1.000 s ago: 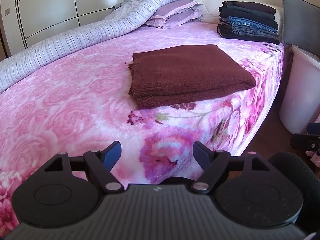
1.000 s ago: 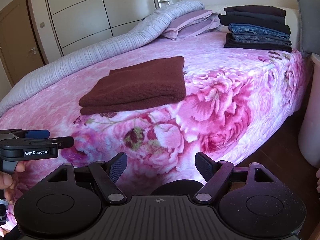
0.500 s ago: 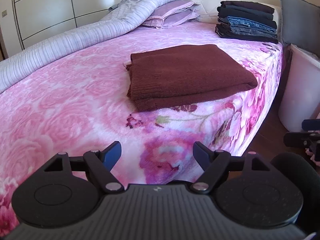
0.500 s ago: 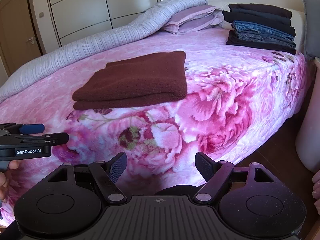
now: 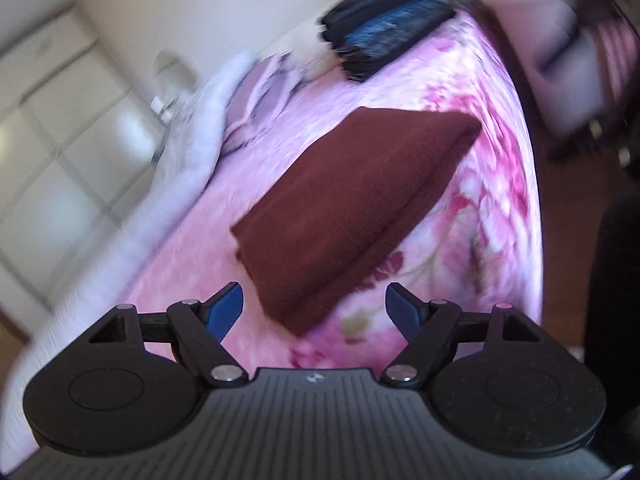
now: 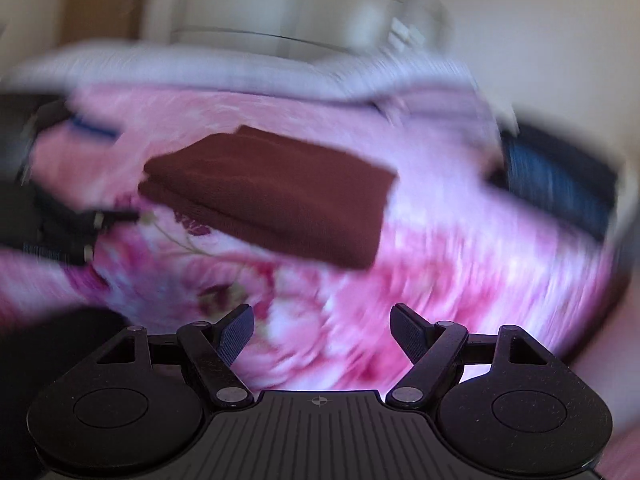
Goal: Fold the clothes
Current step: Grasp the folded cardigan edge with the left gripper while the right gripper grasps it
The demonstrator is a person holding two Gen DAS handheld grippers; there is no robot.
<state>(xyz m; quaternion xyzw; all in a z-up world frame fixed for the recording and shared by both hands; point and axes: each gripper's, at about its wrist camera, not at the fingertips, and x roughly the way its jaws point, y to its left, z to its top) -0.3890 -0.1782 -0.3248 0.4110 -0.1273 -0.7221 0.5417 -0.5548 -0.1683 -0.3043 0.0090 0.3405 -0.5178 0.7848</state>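
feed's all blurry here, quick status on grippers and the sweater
Left gripper open, empty. Right gripper open, empty. Maroon sweater folded, flat on the pink floral bedspread, untouched. Nothing between grippers and sweater; both views motion-blurred.

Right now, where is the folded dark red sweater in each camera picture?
Left wrist view: the dark red sweater lies mid-picture, tilted, on the pink flowery blanket.
Right wrist view: the sweater lies just above the middle, blurred.
Shared landmark: the stack of dark folded clothes, beyond the sweater on the bed.
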